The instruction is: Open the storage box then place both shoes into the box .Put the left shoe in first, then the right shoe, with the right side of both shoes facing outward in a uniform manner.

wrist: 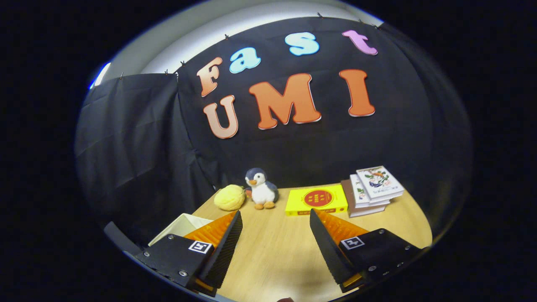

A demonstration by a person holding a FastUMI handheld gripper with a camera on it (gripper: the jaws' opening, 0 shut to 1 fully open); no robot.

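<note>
Tongs (275, 235) spread wide, holding nothing over bare worktop (272, 251). White storage box (181, 225) – just a corner, lower left, behind the left finger. Risk: swinging left blind, clipping the box rim – shoes unseen.

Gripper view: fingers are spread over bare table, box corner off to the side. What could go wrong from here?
1. The gripper is open, holding nothing, aimed at the toy penguin and yellow book, not the white box; advancing may bump them.
2. The box sits close beside one finger, so swinging toward it may shove it.
3. No shoes are in sight yet, so the left-first order could slip.
</note>
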